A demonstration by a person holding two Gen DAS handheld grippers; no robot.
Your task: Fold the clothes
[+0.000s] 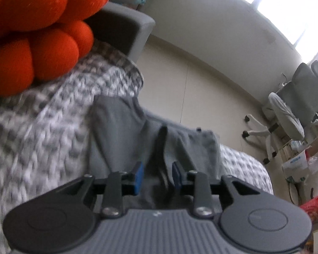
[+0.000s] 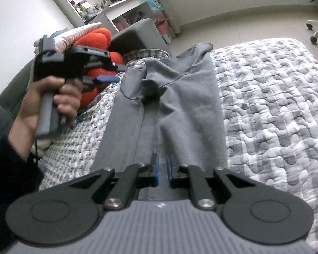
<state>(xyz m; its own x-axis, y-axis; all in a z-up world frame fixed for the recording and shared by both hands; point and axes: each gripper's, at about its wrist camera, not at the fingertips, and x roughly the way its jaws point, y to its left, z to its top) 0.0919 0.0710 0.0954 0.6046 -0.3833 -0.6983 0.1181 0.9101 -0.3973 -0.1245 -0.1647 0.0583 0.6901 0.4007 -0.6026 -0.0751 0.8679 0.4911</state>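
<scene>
my right gripper [image 2: 161, 170] has its jaws a narrow slit apart, nothing pinched, hanging just over the near end of the grey garment [image 2: 176, 97]. left gripper [image 1: 158, 176] has jaws released wider, cloth behind the gap but not clamped. the garment lies lengthwise down the bed's grey-white patterned quilt [image 2: 275, 105], folded into a long strip. orange plush cushion [image 1: 38, 31] sits near the headboard end.

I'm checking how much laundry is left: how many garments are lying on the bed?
1: a grey garment lies lengthwise on the patterned quilt, ahead of the right gripper. More may be hidden outside both views.
</scene>
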